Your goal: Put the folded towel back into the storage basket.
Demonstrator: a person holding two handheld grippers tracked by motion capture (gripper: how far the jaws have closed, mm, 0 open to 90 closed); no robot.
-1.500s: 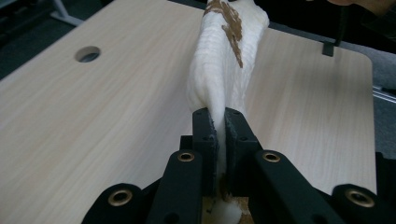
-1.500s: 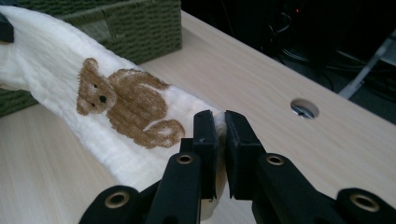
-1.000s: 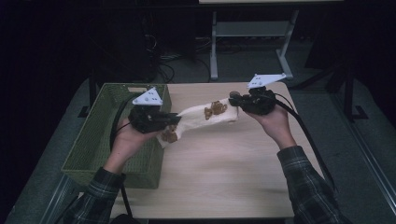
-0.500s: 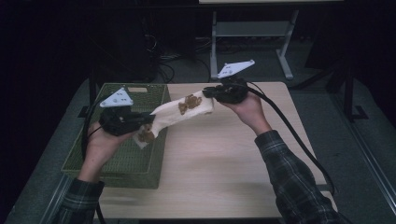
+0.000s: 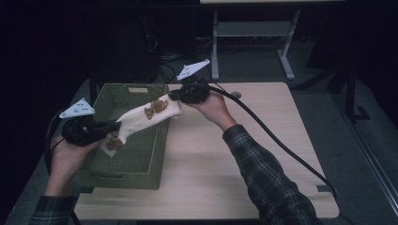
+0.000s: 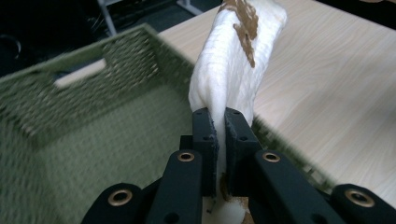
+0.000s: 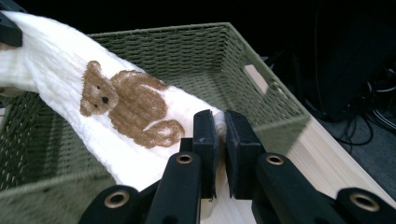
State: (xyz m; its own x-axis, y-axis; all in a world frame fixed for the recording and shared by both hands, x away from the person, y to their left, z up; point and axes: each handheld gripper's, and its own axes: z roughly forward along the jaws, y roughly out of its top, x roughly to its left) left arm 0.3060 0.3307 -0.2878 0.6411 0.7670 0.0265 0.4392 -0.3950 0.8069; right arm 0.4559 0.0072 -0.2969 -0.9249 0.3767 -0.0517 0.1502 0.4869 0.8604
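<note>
A white sock with a brown bear print hangs stretched between both grippers above a green woven basket. My left gripper is shut on one end of the sock over the basket's left side. At the basket's far right corner my right gripper is shut on the other end. In the right gripper view the jaws pinch the sock's edge, with the basket behind. The left gripper view has the jaws pressed tight on the white fabric.
The basket sits on the left part of a light wooden table. A black cable trails from the right gripper across the table to its right front. A metal stand is behind the table.
Both grippers have carried the stretched sock leftward, from over the table's middle to above the basket. Both stay shut on it.
</note>
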